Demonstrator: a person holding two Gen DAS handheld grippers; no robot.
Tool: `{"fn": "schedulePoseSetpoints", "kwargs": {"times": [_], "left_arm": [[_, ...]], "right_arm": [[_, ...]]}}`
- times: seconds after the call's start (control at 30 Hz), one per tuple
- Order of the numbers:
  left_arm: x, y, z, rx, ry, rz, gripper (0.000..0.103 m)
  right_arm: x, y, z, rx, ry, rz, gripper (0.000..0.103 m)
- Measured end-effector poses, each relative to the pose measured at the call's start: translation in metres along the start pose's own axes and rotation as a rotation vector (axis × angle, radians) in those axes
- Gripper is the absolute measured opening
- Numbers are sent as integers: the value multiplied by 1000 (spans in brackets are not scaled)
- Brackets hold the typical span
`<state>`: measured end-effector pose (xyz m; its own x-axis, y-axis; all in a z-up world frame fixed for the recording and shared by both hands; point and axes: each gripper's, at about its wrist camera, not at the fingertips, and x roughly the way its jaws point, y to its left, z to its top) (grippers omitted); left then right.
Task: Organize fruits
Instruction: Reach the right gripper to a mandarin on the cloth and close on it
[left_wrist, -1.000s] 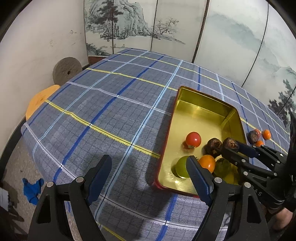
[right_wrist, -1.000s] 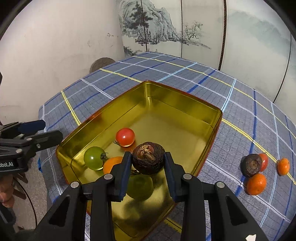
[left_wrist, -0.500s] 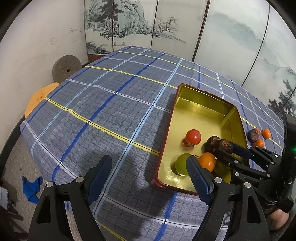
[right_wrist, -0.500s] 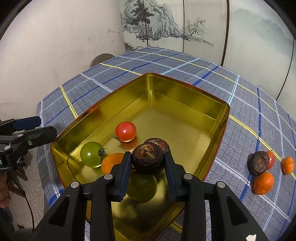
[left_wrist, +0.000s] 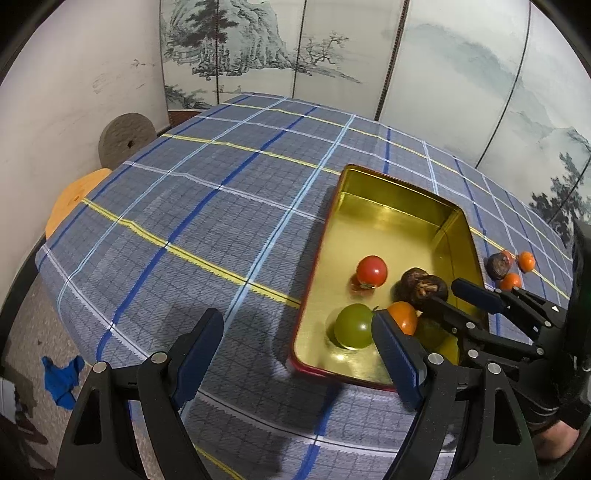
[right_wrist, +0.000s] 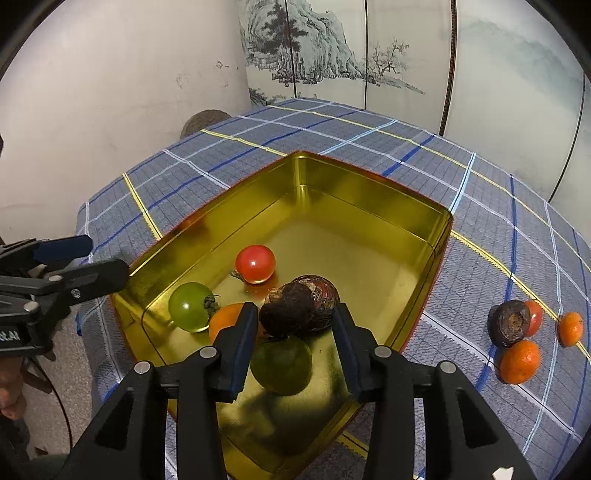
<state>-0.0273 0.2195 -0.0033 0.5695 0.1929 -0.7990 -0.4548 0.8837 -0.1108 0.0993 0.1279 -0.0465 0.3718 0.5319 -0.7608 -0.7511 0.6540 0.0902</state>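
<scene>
Several fruits (right_wrist: 255, 263) lie in the tin (right_wrist: 373, 218); four more (right_wrist: 519, 361) sit right of it.

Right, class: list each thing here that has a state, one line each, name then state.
Gold tin: lidless, partly filled.
Right claw: jaws opening, dark brown fruit between them, resting in the tin.
Left claw: open, empty, over the tablecloth.
Red tomato: in the tin.
Green tomato: in the tin.
Loose dark fruit: outside, on the cloth.
</scene>
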Motion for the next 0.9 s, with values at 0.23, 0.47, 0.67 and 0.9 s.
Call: {"fn": "schedulePoseSetpoints", "kwargs": {"times": [0.23, 0.47, 0.67, 0.9], "left_arm": [[-2, -21, 3, 45, -6, -20, 83], [-3, -60, 8, 102, -6, -75, 83], [4, -109, 9, 181, 7, -131, 83], [19, -174, 9, 274, 35, -185, 83]], "right_arm": [[-39, -13, -2, 35, -75, 2, 44], [-73, -67, -19, 109, -114, -119, 47], [-92, -144, -48, 237, -96, -248, 48], [-81, -213, -67, 313, -45, -339, 48]]}}
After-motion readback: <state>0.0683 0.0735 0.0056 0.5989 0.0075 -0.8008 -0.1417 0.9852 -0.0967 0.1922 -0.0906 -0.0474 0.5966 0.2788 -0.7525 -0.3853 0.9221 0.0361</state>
